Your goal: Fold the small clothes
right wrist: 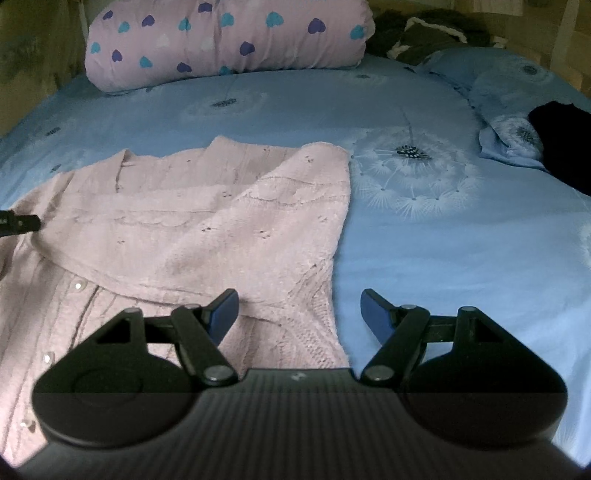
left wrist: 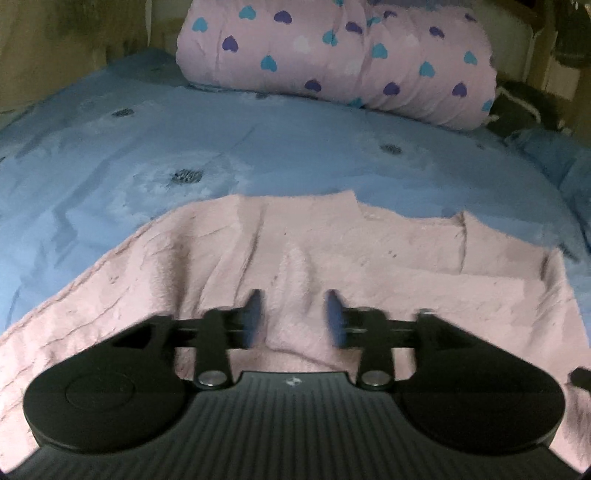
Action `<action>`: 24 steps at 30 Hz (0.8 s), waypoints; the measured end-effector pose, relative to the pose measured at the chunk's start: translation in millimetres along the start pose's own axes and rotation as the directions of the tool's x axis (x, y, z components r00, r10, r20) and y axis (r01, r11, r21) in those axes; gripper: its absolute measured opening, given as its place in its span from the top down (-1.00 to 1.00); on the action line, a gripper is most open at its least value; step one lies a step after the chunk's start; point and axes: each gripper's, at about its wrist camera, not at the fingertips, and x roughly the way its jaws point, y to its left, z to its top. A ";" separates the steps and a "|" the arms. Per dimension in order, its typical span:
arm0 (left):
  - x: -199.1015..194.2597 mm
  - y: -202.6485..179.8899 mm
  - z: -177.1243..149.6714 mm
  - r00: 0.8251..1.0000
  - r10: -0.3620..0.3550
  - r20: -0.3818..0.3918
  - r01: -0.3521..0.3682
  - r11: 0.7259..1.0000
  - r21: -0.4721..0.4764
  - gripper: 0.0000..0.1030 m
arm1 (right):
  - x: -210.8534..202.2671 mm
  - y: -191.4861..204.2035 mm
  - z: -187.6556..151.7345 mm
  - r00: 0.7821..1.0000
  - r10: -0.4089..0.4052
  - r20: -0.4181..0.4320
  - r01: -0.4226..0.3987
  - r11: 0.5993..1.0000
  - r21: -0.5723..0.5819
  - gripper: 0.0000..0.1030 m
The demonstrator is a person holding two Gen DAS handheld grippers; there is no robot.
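Note:
A small pink knit cardigan (right wrist: pixel 192 221) with pearl buttons lies on the blue bedspread (right wrist: pixel 424 258), its right side folded over the front. In the left wrist view it fills the foreground (left wrist: pixel 332 258). My left gripper (left wrist: pixel 294 317) hovers low over the cardigan, jaws partly open with a raised fold of pink cloth between the blue pads, not clamped. My right gripper (right wrist: pixel 299 314) is wide open over the cardigan's right lower edge, empty. The left gripper's tip shows at the left edge of the right wrist view (right wrist: pixel 20 223).
A rolled pink quilt with hearts (left wrist: pixel 332 55) lies across the far end of the bed, also in the right wrist view (right wrist: pixel 229 40). Dark clothes (right wrist: pixel 561 147) and a blue pillow (right wrist: pixel 509 140) sit at the right. Dark items (right wrist: pixel 417 33) lie at the far right corner.

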 end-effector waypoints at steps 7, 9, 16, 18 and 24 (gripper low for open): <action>17.5 -18.7 -6.3 1.000 0.019 0.008 -0.020 0.997 0.073 -0.42 | 0.3 0.9 -0.3 1.000 -0.009 -0.002 0.009 1.000 -0.003 -0.44; 24.3 -23.3 -9.9 0.999 0.042 0.018 -0.044 0.993 0.107 -0.38 | 0.3 1.1 -0.4 1.000 -0.010 -0.003 0.010 1.000 -0.005 -0.44; 22.5 -22.9 -10.2 0.998 0.032 0.061 -0.039 0.993 0.116 0.77 | 0.0 0.2 0.3 1.000 -0.014 0.001 0.014 1.000 -0.006 -0.44; 11.5 -17.1 -2.9 0.995 0.019 0.101 -0.028 0.996 0.087 0.77 | -0.1 0.4 0.1 1.000 -0.018 0.000 0.018 1.000 -0.007 -0.44; 17.6 -12.3 6.8 0.990 0.102 0.095 -0.115 0.982 0.151 0.77 | 3.6 0.8 -0.9 0.999 -0.030 -0.012 0.029 0.999 -0.015 -0.44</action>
